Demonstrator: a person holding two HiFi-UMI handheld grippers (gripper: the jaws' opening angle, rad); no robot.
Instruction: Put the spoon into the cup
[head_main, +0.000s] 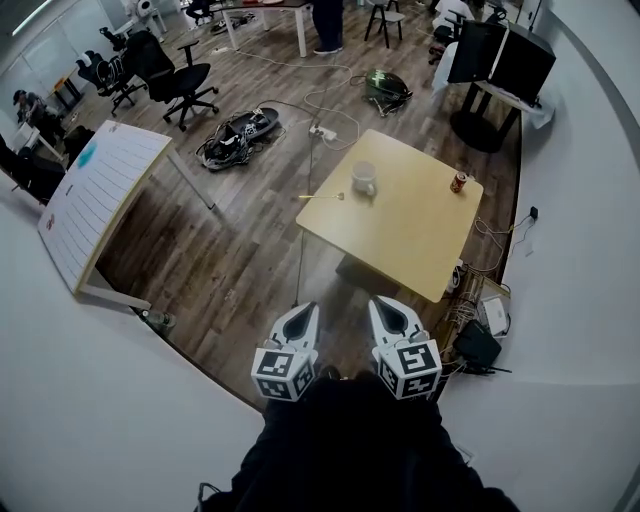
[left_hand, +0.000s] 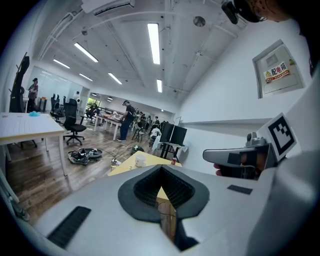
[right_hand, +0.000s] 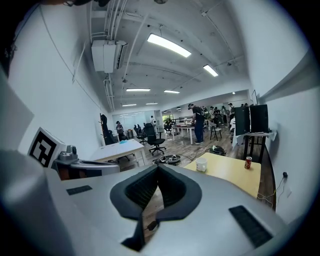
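The spoon (head_main: 321, 197) lies on the yellow table (head_main: 410, 235), across its left edge, bowl end toward the cup (head_main: 364, 179) and handle apparently poking out past the edge over the floor. The cup stands upright just beside the bowl end, a little further in. A red can (head_main: 459, 182) stands well apart from both, close to the far right corner. The rest of the tabletop is bare, so there is open room around cup and spoon.

Wooden floor runs between the table's near corner and the two grippers, which hang side by side well short of the table. The left gripper (head_main: 303, 314) has its fingers pressed together with nothing between them, and so has the right gripper (head_main: 391, 312).

Left of that floor stands a white table (head_main: 100, 195), and beyond it a heap of cables (head_main: 236, 136) and an office chair (head_main: 185, 78). A white wall (head_main: 580, 250) closes in right of the yellow table, with a tangle of boxes and leads (head_main: 480, 335) at its foot.

In both gripper views the spoon is too small to make out, and each gripper's own body hides the table's near part. In the head view, dark clothing (head_main: 350, 450) covers the floor below the grippers
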